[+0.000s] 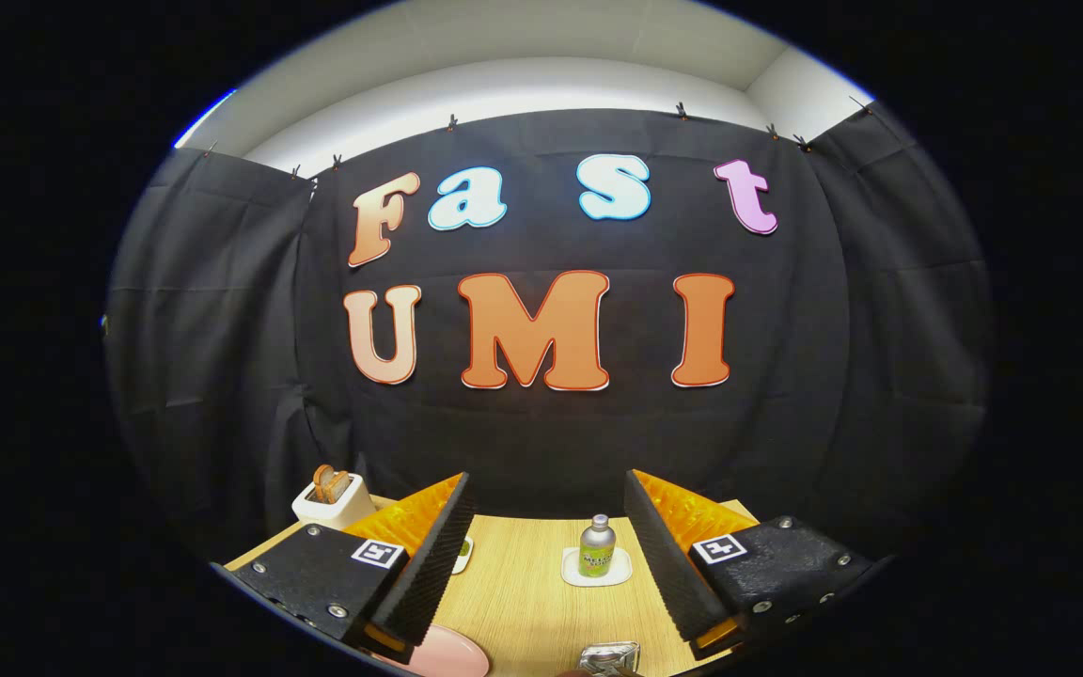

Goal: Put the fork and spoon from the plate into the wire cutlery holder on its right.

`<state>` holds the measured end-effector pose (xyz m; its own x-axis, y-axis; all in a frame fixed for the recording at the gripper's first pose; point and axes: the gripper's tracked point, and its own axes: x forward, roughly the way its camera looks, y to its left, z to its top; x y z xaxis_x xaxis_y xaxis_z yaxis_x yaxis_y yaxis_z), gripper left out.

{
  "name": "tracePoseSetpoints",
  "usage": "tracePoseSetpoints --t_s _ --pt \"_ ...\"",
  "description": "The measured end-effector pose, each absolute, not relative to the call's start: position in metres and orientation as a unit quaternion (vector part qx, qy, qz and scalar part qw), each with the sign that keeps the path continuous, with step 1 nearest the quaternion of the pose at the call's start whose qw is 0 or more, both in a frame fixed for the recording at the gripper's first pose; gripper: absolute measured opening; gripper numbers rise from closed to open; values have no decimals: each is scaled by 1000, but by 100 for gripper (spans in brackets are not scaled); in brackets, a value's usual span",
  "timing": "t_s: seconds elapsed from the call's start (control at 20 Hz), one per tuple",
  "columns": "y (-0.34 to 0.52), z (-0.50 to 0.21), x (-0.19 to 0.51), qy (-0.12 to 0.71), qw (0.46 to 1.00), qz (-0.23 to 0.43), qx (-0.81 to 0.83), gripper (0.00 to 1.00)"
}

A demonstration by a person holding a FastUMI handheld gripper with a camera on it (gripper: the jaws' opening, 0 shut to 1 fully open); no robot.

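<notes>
Gripper (549, 555) spread wide, empty, raised above tabletop (523, 583). Plate (447, 653) just below left finger, mostly cut off; fork and spoon not discernible. Wire cutlery holder (609, 656) below, between fingers, partly cut off; contents unreadable. Bottle (597, 546) on coaster ahead; toaster (333, 498) beyond left finger. Stage undetermined: fits approach or retreat alike.

Bottle (597, 546) stands on a coaster (597, 568) on the table (523, 583), beyond the spread fingers. Toaster (333, 501) far left; plate (447, 653) nearest, holder (609, 656) to its right.
</notes>
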<state>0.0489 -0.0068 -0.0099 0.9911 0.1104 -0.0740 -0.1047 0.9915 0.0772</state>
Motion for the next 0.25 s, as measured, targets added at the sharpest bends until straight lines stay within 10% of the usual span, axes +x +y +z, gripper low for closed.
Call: tracePoseSetpoints --t_s 0.25 --pt "-6 -10 47 39 997 54 34 96"
